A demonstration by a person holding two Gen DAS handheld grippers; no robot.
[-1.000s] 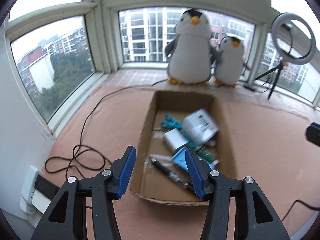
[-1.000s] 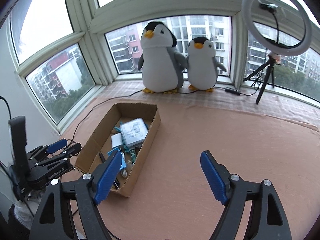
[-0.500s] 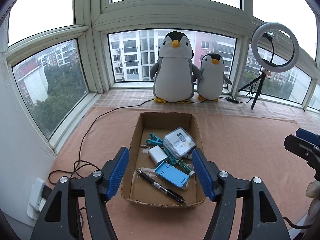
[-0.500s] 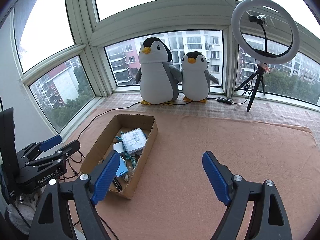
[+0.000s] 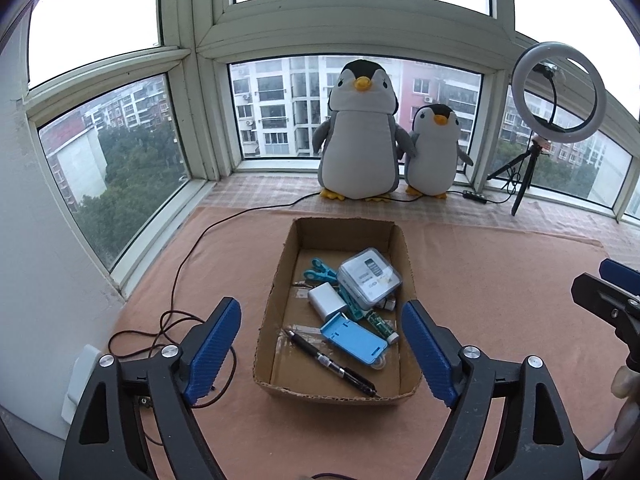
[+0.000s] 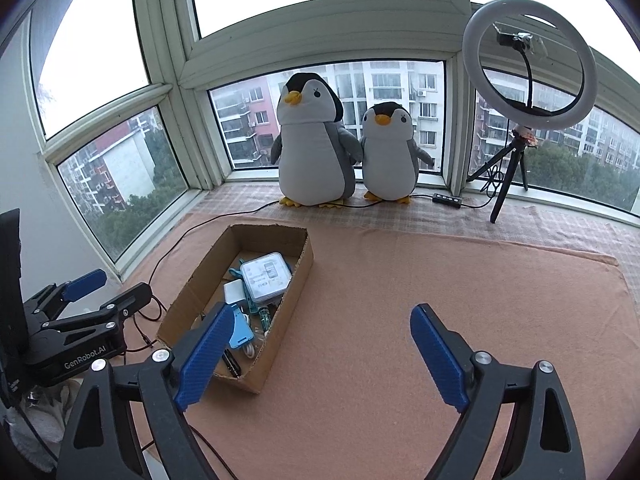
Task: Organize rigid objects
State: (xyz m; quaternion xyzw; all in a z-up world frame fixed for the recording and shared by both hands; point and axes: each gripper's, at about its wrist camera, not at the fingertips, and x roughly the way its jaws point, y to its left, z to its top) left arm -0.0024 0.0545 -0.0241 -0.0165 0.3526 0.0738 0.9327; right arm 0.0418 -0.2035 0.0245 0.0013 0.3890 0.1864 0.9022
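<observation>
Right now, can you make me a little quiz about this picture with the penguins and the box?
1. True or false: the black pen lies inside the cardboard box.
2. How many toy penguins stand at the window? A) one B) two C) three
3. Fill in: both grippers' jaws are ____.

Key:
1. True.
2. B: a big penguin and a small penguin.
3. Open: the left gripper and the right gripper hold nothing.
</observation>
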